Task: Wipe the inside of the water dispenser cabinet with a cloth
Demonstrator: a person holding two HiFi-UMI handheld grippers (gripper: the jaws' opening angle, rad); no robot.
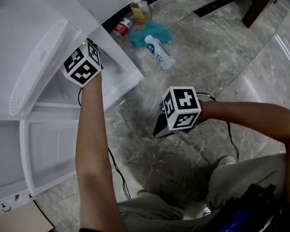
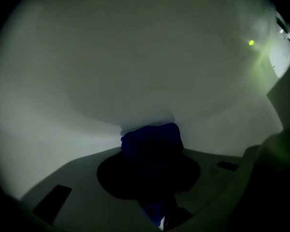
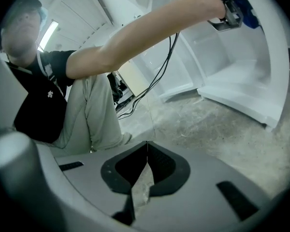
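The left gripper reaches into the white cabinet in the head view. Its own view shows the jaws pinched on a bunched blue cloth against the inner wall (soft, light, probably limp; best held by the wad). The right gripper has its jaws together, holding nothing.
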